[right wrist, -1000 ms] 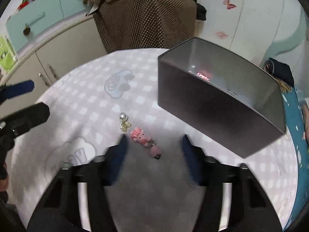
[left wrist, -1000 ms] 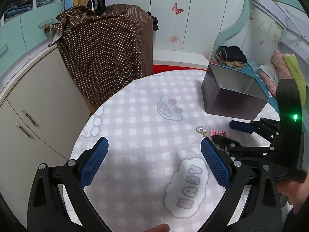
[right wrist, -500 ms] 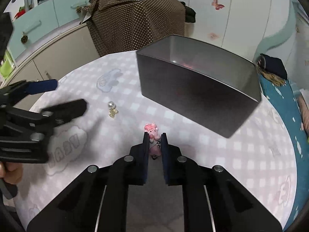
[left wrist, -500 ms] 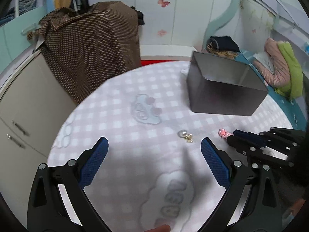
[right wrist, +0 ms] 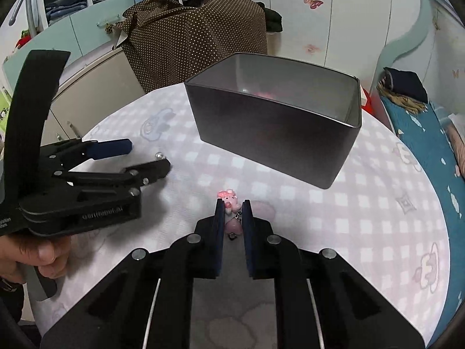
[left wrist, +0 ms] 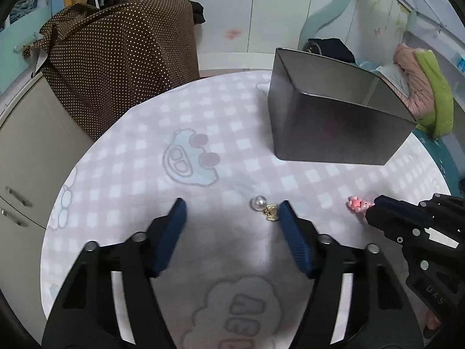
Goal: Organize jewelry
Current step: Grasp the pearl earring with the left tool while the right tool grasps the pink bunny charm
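Pinching the pink pig charm, the right tool faces the tin box; the left tool, half-spread, has just been closing beside the pearl earring.

Right gripper body, left wrist view: raised letters "DAS", the rest cut off at the edge.
Left gripper body, right wrist view: a raised word along the side, too blurred to read surely; small white print at the far left edge, also unreadable.
Tabletop cloth: large outlined letters inside a cloud shape, seen upside down and partly hidden, not readable for certain.
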A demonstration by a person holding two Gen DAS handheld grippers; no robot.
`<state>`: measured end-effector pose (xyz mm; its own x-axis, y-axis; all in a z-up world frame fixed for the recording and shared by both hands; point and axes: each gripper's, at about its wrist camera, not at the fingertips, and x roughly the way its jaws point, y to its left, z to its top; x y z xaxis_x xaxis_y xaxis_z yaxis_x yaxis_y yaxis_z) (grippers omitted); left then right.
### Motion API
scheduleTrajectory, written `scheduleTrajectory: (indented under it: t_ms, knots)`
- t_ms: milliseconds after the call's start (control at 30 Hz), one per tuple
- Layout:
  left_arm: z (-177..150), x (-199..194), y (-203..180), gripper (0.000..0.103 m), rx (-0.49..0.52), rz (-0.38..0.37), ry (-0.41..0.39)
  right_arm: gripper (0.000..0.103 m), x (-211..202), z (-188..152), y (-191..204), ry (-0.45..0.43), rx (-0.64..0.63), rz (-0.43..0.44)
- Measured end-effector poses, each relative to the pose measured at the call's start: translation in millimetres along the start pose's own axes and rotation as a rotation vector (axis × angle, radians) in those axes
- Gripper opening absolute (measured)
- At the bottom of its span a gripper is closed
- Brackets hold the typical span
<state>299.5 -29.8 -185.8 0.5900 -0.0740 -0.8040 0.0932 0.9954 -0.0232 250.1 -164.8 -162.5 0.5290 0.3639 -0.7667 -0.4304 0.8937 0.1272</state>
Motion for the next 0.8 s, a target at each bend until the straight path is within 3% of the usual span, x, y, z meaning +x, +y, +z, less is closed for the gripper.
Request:
scheduleTrajectory:
  t_ms: [200,400,567,800]
  knots:
    - [2.3,0.4,0.9,0.048,0.016,-0.011,-0.012,0.011,-3.7,-1.4,-1.3,-0.005,0.005,0.006]
    - [4.3,0.6,0.5,0.014,0.027,-0.06,-0.016,0.011,-8.9,-1.2,-3.9,-0.011,0.009,0.008]
    - [0.8,-4.2,8.0,0.013,-0.008,-0.124,-0.011,0.011,-17.4,1.3,-5.3,-0.028,0.011,0.014]
    - [-5.1,-25.6,13.0,0.013,-0.002,-0.129,-0.046,0.01,-32.7,7.7,-3.6,-0.052,-0.004,0.013]
